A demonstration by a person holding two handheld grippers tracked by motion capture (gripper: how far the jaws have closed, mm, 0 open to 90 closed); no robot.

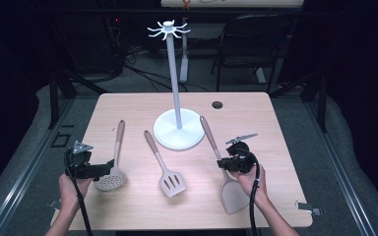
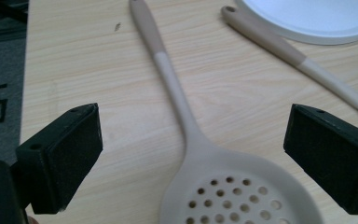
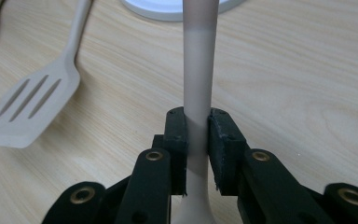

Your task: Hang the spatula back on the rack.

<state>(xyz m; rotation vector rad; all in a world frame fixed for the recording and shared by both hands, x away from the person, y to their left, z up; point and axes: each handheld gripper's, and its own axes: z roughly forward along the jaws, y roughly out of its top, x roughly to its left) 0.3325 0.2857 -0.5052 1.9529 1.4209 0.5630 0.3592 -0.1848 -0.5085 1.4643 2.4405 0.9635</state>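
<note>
beige silicone, all three utensils, and none hangs on the white rack [image 1: 169,30] yet. my right gripper [image 1: 225,163] has its fingers pinching the solid turner [image 1: 233,195] by the handle, low at the tabletop's [image 1: 128,105] right. my left gripper [image 1: 109,165] waits with fingers spread over the skimmer [image 1: 111,179]. the slotted turner [image 1: 172,183] lies untouched between them. i judge all the hanging is left.

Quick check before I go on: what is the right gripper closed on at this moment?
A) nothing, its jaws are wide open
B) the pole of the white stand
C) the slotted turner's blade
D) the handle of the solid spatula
D: in the right gripper view, the right gripper has its jaws pressed on both sides of the solid spatula handle, while the slotted turner lies apart on the table.
</note>
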